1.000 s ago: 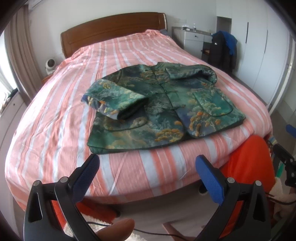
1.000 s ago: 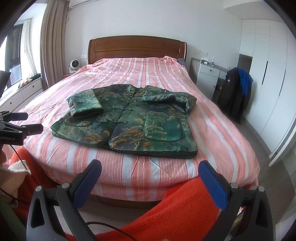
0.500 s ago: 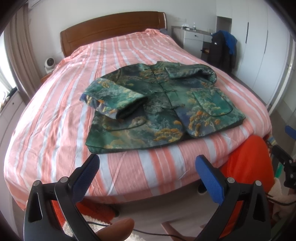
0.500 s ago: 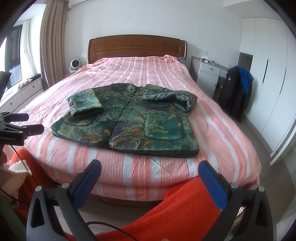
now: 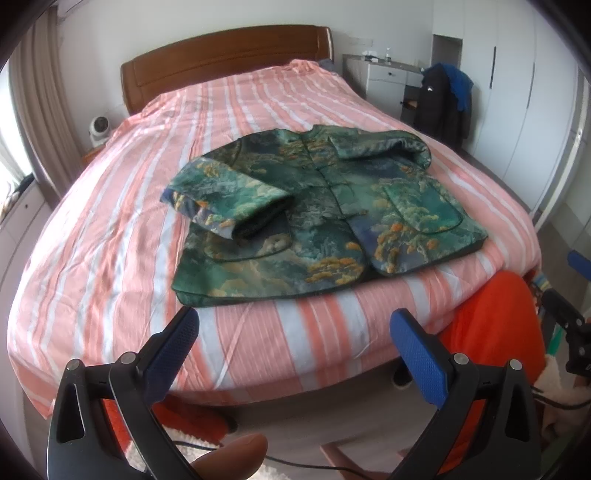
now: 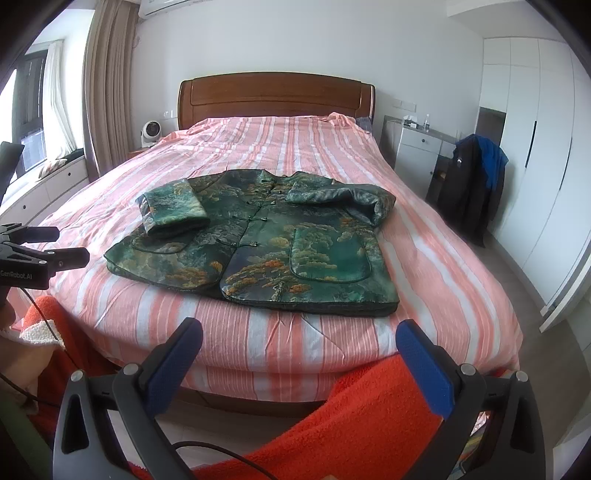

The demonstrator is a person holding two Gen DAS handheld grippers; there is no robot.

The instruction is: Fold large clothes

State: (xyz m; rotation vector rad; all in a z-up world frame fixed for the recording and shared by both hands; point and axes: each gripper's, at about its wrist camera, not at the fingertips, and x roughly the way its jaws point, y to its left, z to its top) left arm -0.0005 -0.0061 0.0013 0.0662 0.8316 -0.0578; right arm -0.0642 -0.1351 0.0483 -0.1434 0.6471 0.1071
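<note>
both the left tool (image 5: pixel 293 328) and the right tool (image 6: pixel 301 338) are spread wide, holding nothing, short of the bed (image 6: pixel 332 155). the jacket (image 6: pixel 266 229) lies flat there, collar toward the headboard (image 6: pixel 275 96), sleeves folded in.

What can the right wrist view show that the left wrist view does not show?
Only the right wrist view shows the air conditioner, the dark window and the left gripper from the side, at the picture's left edge.

Only the left wrist view shows a fingertip at the bottom, and part of the right gripper at its right edge.

Both show the green jacket flat on the striped bed, sleeves folded in, the headboard, the fan, and open blue-padded fingers holding nothing.
</note>
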